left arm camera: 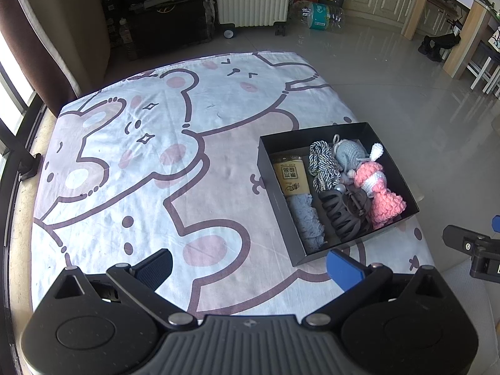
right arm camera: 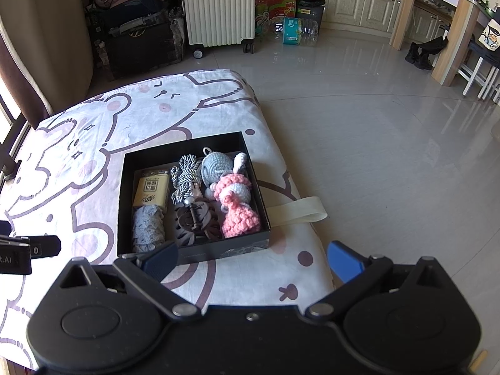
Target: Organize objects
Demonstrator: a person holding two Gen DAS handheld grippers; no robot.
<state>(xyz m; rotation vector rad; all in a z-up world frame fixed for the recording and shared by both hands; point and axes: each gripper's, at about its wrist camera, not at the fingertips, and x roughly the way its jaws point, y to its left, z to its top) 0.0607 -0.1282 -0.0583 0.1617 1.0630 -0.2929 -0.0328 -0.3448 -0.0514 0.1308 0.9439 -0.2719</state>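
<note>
A black open box sits on the cartoon-print cloth near the table's right edge. Inside lie a yellow packet, a blue lace piece, a striped cord, a dark hair claw, a grey crochet toy and a pink crochet doll. My left gripper hangs open over bare cloth, left of the box. My right gripper is open just short of the box's near wall, holding nothing.
The cloth-covered table ends at the right over a glossy tiled floor. A cream strap hangs off the edge beside the box. A white suitcase, dark bags and a water-bottle pack stand beyond the far edge.
</note>
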